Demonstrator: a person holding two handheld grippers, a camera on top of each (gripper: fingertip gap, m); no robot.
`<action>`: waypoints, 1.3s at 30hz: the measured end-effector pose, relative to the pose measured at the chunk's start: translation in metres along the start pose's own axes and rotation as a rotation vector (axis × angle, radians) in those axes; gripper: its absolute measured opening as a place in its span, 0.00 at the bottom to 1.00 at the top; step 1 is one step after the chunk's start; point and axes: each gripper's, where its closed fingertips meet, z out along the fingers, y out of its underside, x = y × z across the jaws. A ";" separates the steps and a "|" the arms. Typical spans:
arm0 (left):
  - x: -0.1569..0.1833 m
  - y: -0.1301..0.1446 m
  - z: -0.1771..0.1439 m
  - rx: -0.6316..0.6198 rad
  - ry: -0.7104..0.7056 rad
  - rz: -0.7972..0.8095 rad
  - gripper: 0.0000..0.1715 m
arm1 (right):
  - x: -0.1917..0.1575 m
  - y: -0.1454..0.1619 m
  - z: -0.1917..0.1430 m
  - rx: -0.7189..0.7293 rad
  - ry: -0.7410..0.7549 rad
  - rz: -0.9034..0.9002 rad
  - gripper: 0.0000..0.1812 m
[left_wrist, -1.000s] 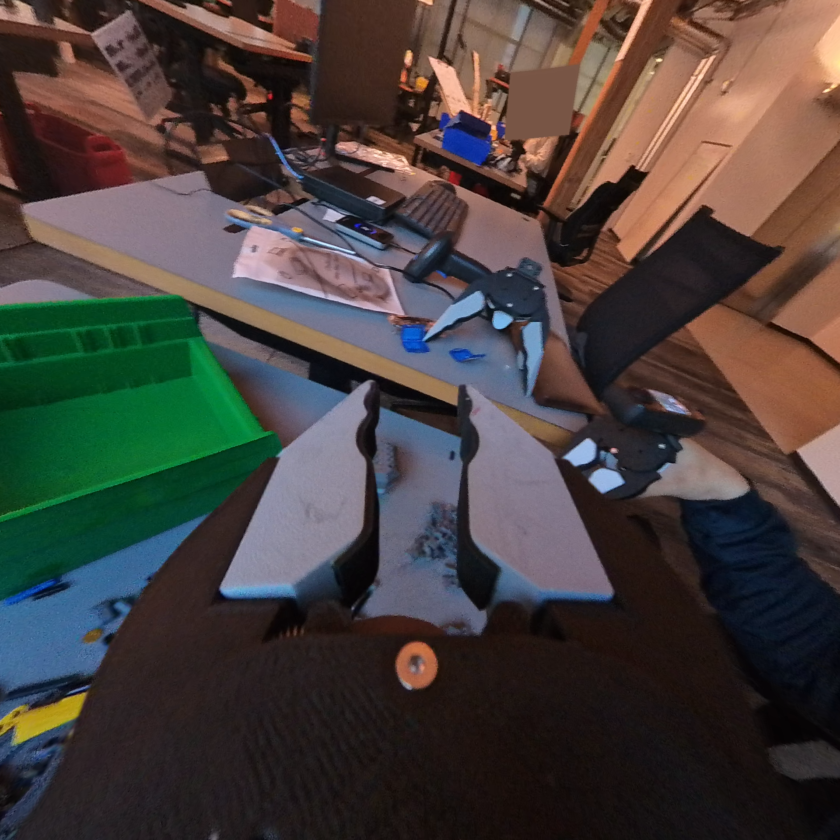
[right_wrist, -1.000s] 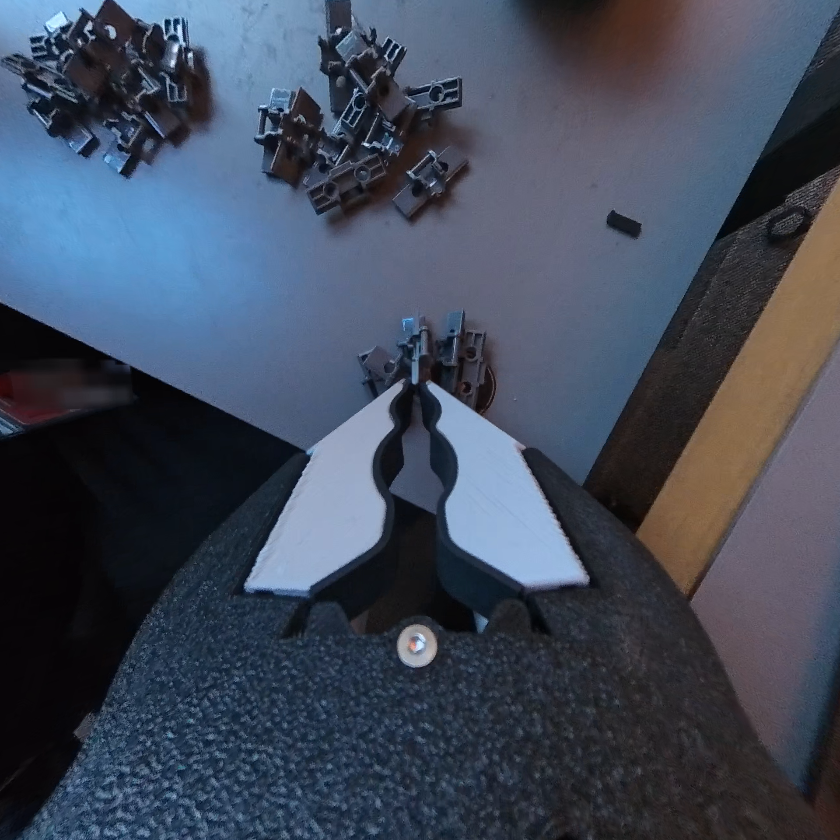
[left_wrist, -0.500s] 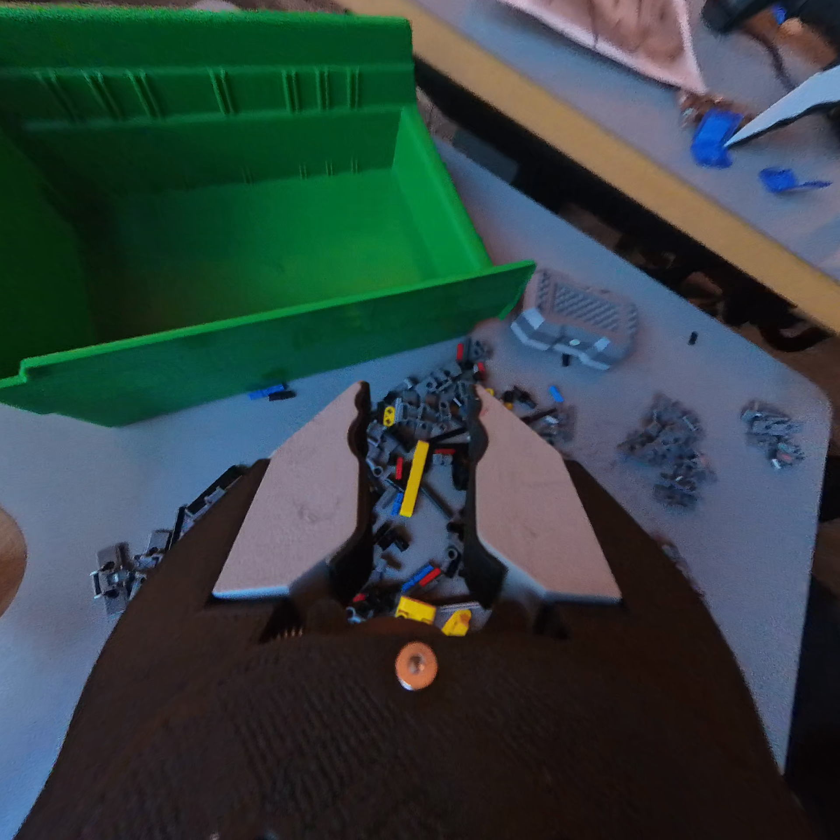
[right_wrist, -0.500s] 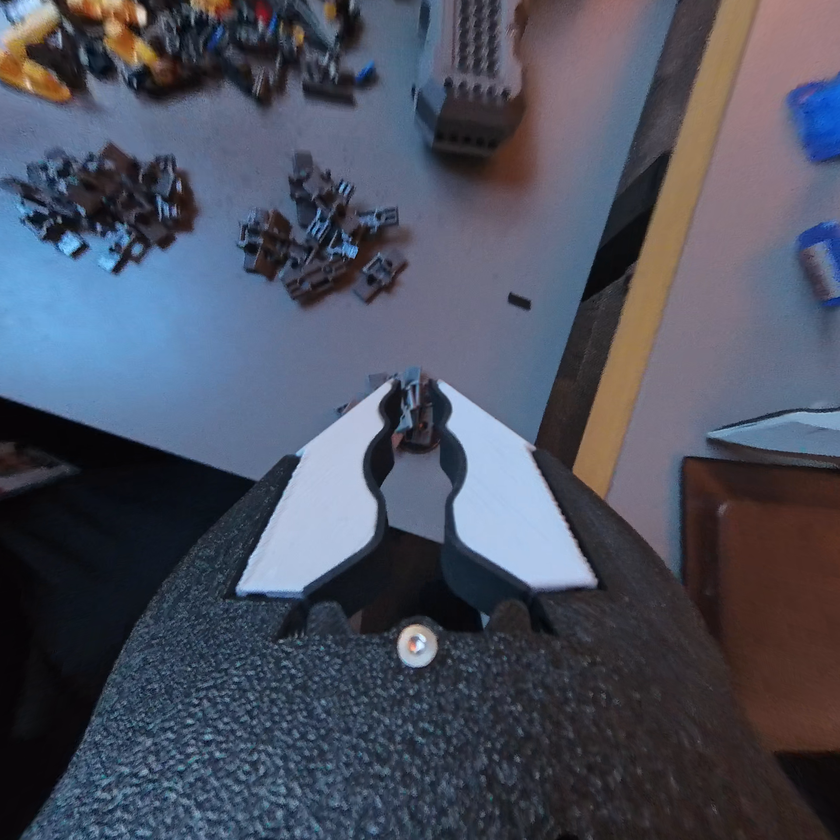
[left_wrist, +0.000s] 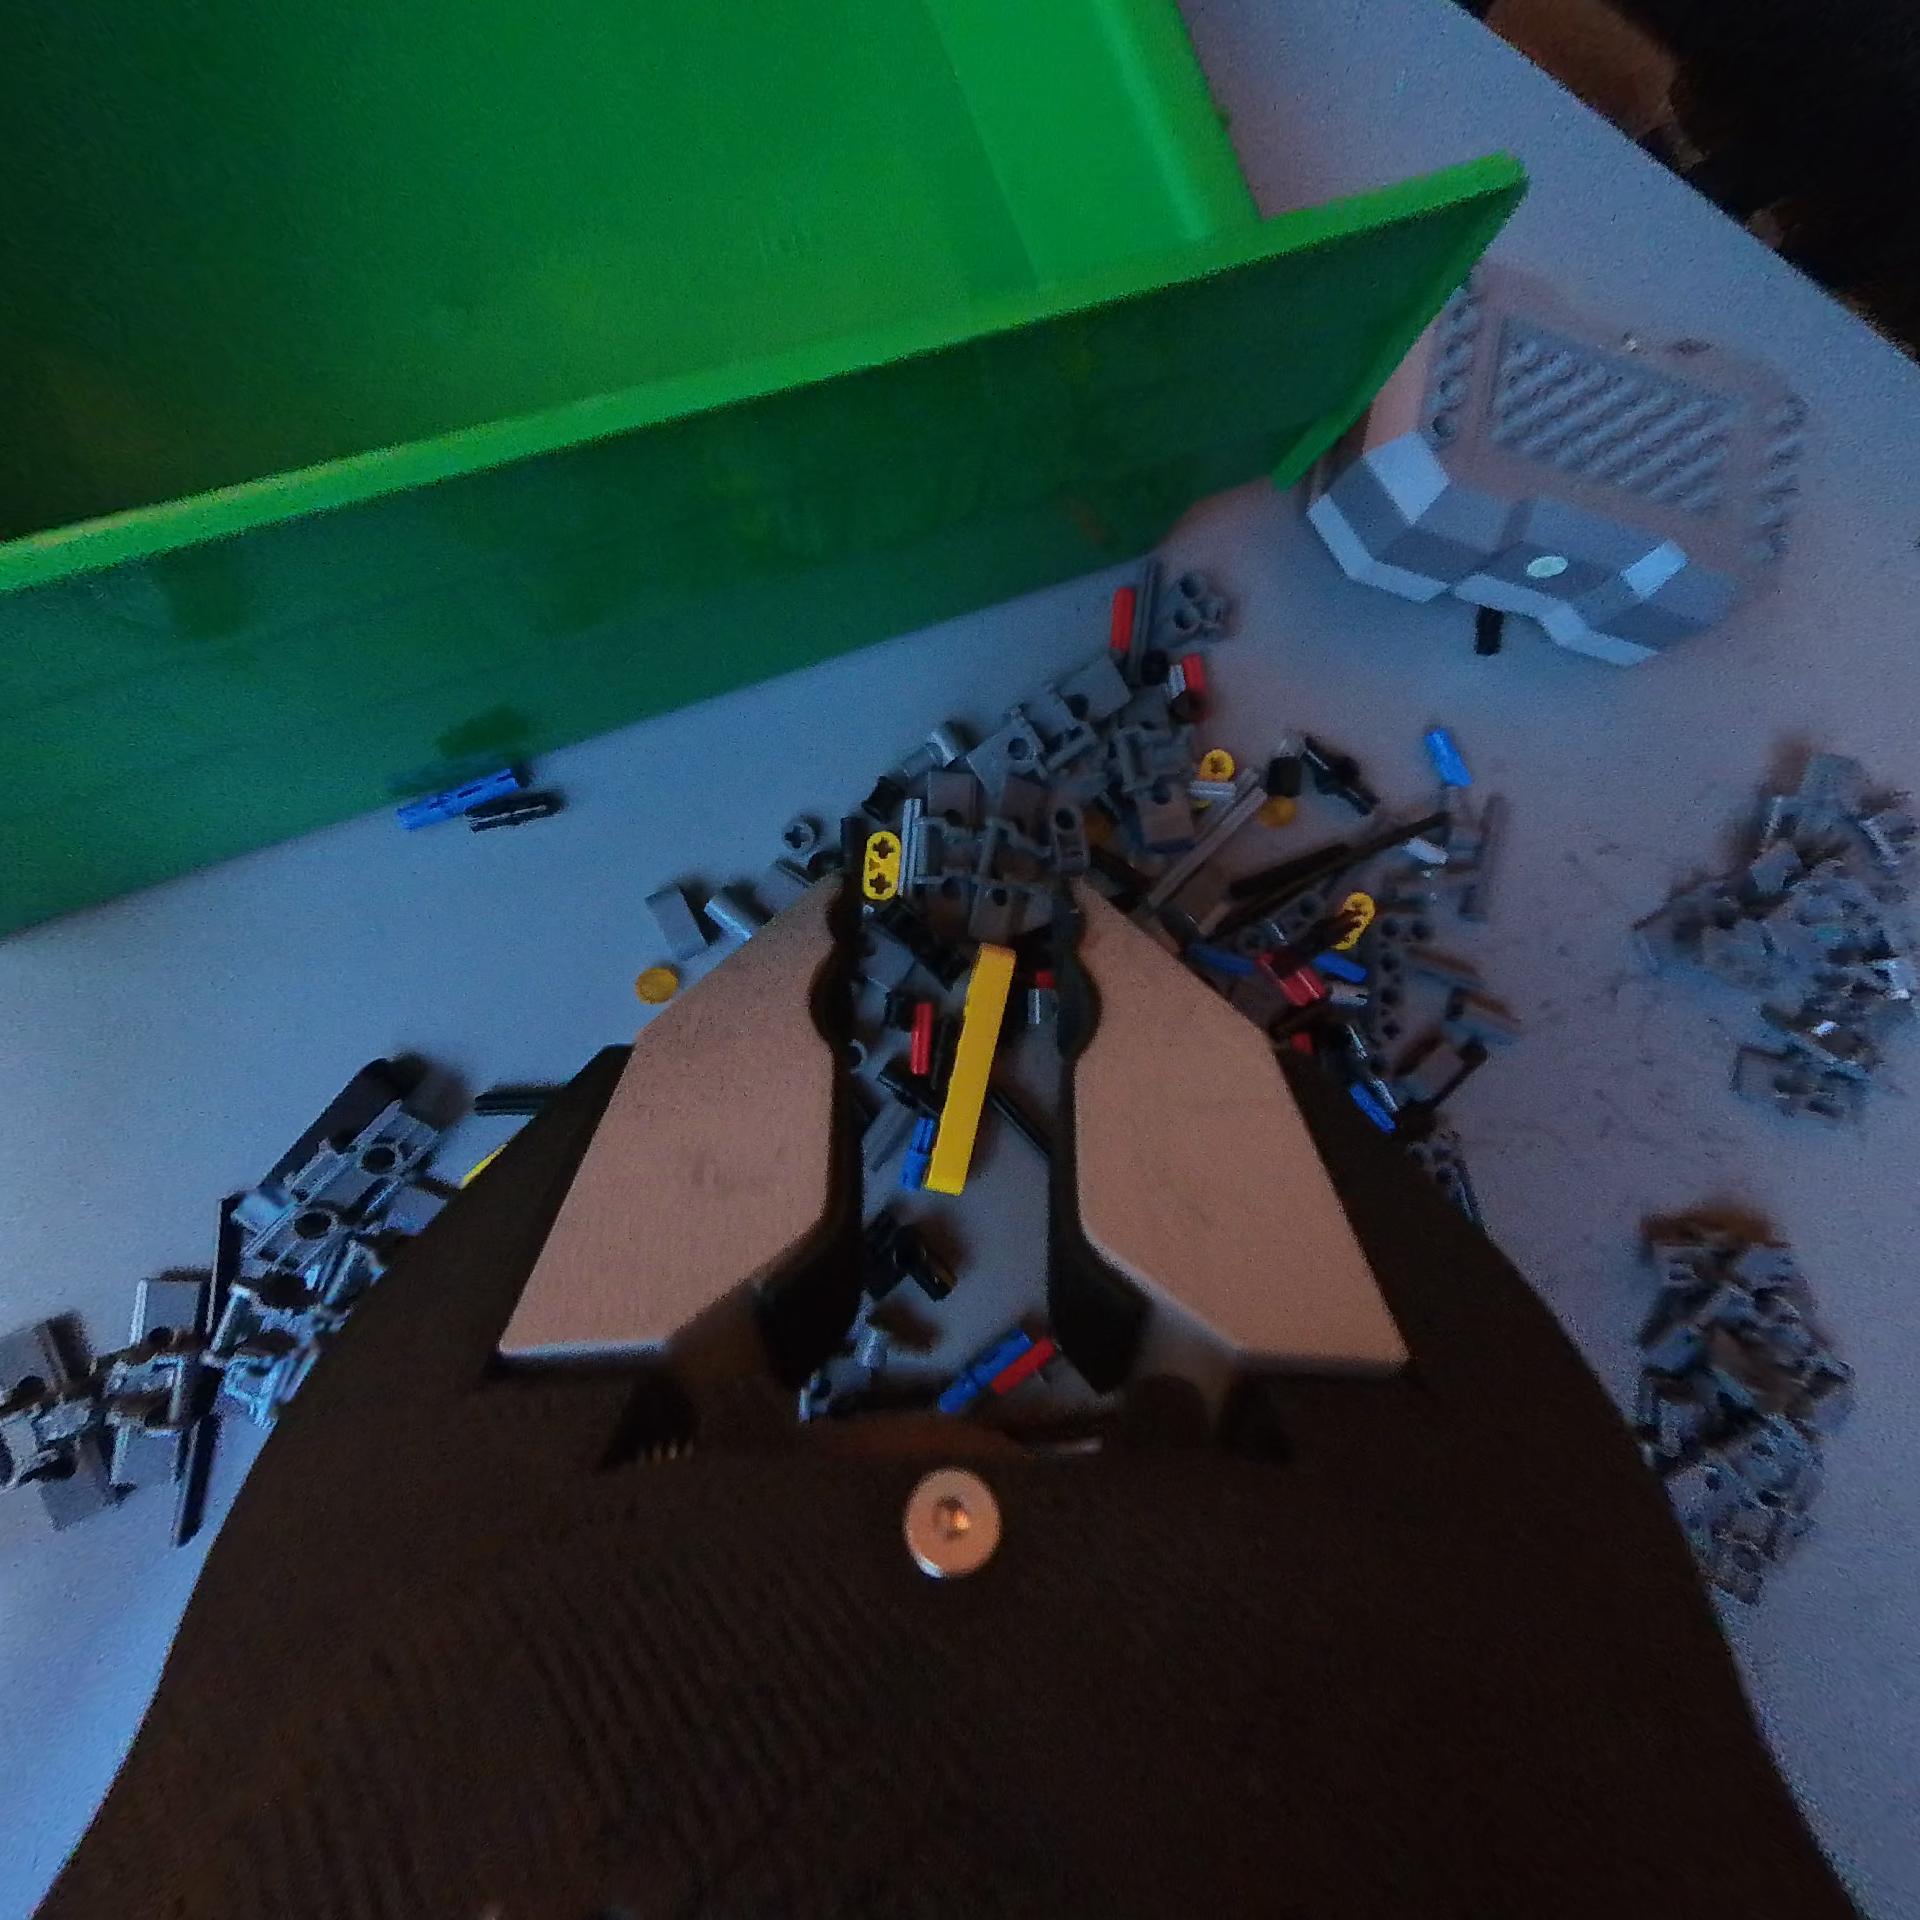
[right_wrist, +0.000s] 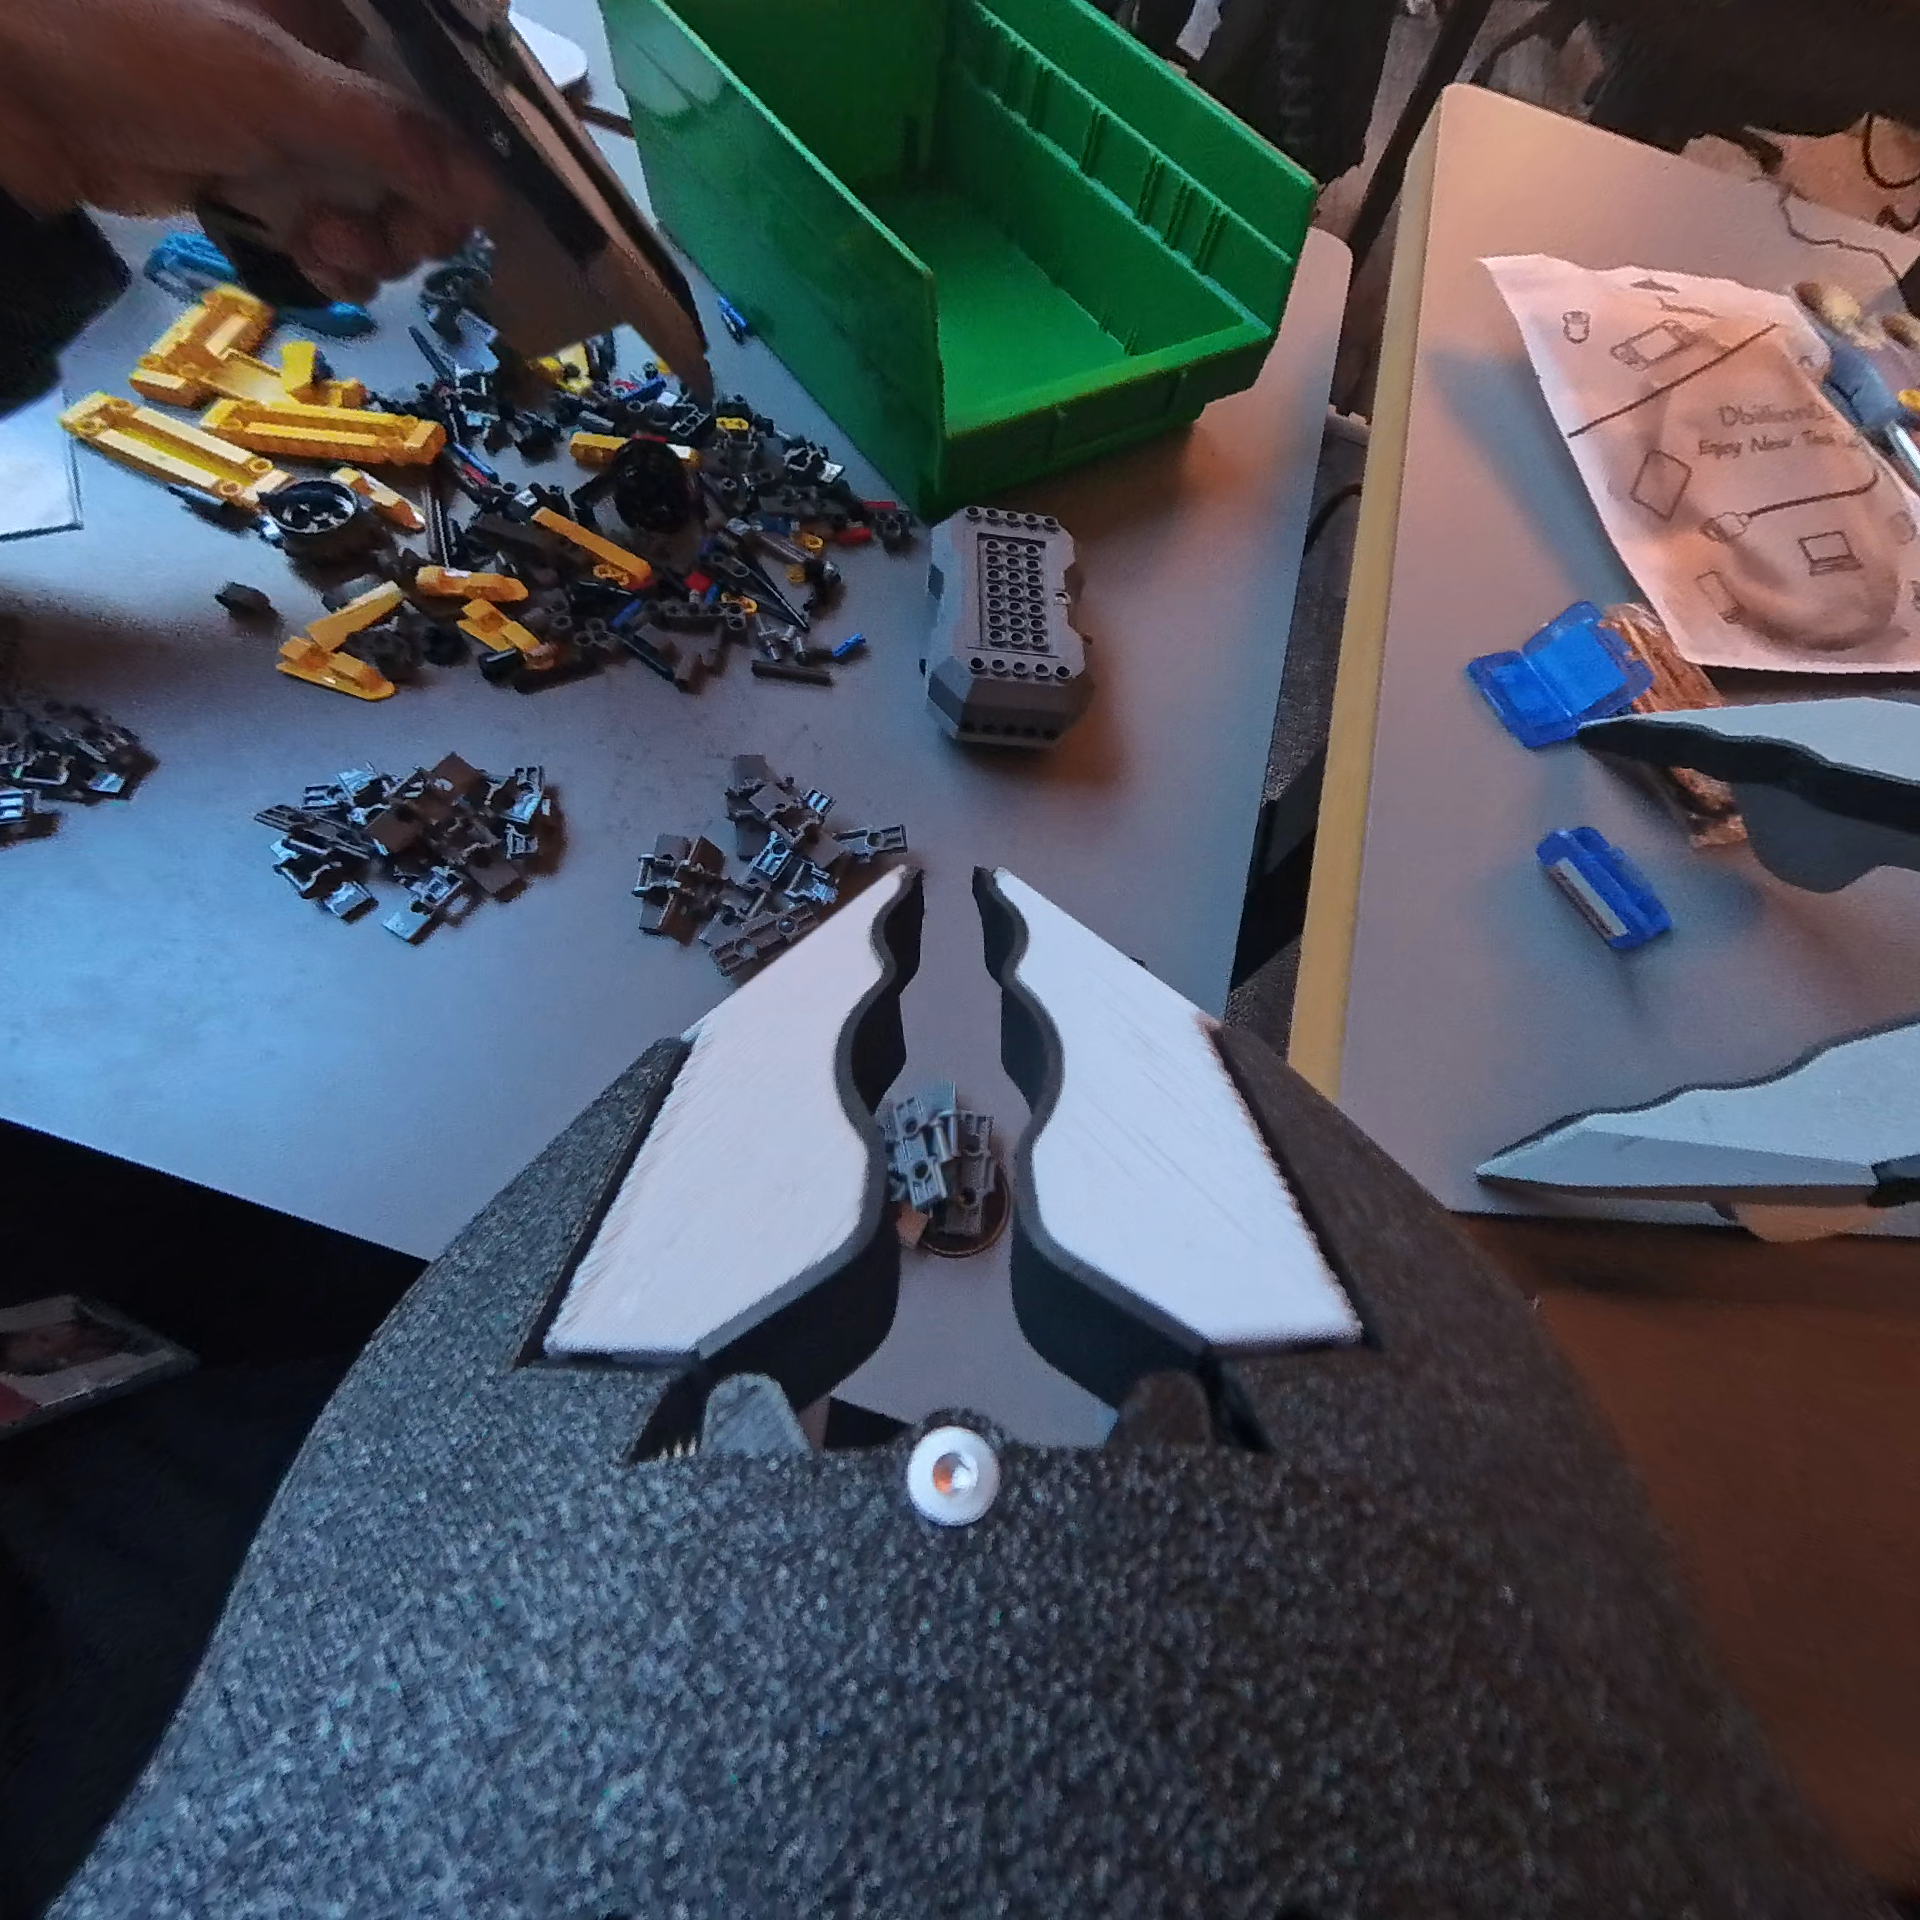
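My left gripper (left_wrist: 951, 899) is open and empty, low over a mixed pile of small bricks (left_wrist: 1091, 831) on the grey table (left_wrist: 312, 987). A long yellow brick (left_wrist: 971, 1070) lies between its fingers. It also shows in the right wrist view (right_wrist: 696, 384), held by a hand over the same pile (right_wrist: 623, 540). My right gripper (right_wrist: 948, 883) is open and empty near the table's front right corner. A small heap of grey clips (right_wrist: 940, 1153) lies on the table under the gap between its fingers.
A green bin (left_wrist: 727, 499) stands behind the pile, also in the right wrist view (right_wrist: 966, 239). A grey studded box (right_wrist: 1008, 623) sits beside it. Sorted grey heaps (right_wrist: 416, 821), (right_wrist: 769, 873) lie mid-table. A second table (right_wrist: 1455, 987) at right holds a paper sheet (right_wrist: 1745, 468), blue parts (right_wrist: 1558, 675) and a spare gripper (right_wrist: 1766, 790). The tips of one gripper are about 30 cm away from the tips of the other.
My left gripper swung down from facing the room to hover over the mixed pile. My right gripper opened, let go of a grey clip at the small heap and drew back and tilted up.
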 end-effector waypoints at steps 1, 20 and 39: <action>0.000 0.001 0.003 -0.003 0.002 0.000 0.19 | -0.001 -0.001 0.001 0.003 0.000 -0.003 0.06; 0.004 0.008 0.024 -0.037 -0.024 0.077 0.12 | -0.011 -0.006 0.003 0.016 -0.015 -0.031 0.05; -0.004 -0.003 0.026 0.028 -0.081 0.020 0.14 | -0.013 -0.007 0.004 0.022 -0.029 -0.027 0.05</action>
